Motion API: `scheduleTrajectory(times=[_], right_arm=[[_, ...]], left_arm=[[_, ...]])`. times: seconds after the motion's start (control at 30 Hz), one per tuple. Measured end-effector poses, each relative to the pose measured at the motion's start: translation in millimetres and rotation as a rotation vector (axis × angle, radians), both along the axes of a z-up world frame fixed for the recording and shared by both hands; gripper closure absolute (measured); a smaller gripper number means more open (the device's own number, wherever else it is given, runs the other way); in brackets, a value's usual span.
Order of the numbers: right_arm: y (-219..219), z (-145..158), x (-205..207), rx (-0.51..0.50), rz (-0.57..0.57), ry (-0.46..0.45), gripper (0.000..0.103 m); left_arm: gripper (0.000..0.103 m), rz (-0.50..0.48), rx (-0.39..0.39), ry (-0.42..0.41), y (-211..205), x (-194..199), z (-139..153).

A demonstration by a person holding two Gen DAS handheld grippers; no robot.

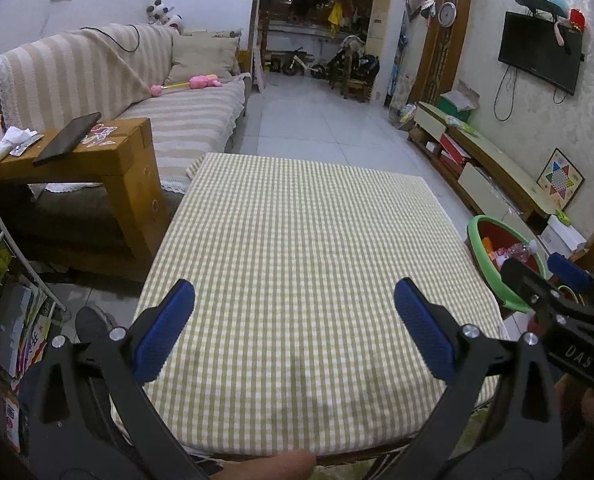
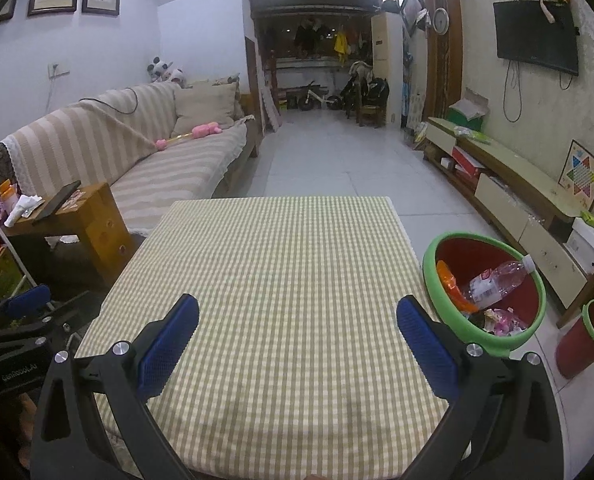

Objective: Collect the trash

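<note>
Two grippers: left gripper and right gripper spread wide, empty.
Table: bare.
Bin: you check nothing (bottle included) overhangs.

This is a home living room. A sofa under a striped cover runs along the left wall, with a pillow and plush toys at its far end. A television hangs on the right wall above a low cabinet. Near the camera stands a table in a checked cloth, and children's bikes are parked at the far end.
</note>
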State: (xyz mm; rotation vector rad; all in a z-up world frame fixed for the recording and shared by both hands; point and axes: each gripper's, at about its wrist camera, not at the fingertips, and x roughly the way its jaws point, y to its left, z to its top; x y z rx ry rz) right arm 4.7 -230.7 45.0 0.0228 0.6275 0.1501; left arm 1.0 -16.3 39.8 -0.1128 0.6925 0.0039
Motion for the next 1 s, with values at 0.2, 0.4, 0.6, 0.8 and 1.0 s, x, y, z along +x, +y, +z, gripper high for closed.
scheduleTrajectory(times=[0.2,0.4,0.6,0.8,1.0], right_arm=[[0.1,-2.5,-0.9,-0.008,-0.013,-0.01,0.007],[0.1,-2.8,-1.6,-0.006,-0.01,-0.014,0.007],[4.2,-3.4,-3.7,-0.012,-0.002,-0.02,0.007],[5.2,-3.4,-4.1,-0.013,-0.005,-0.021,0.007],[6.5,-3.5,-4.3,-0.015,-0.005,-0.019,0.007]], left_arm=[[0.005,-0.002,0.01,0.003,-0.1,-1.6,-1.9],[0.005,-0.015,0.025,-0.001,-2.6,-4.4,-1.3],[0.005,-0.017,0.042,-0.01,-4.9,-6.0,-0.2],[0.005,-0.006,0.055,-0.005,-5.4,-5.9,-0.2],[0.005,-0.014,0.043,-0.043,-5.6,-10.8,3.0]])
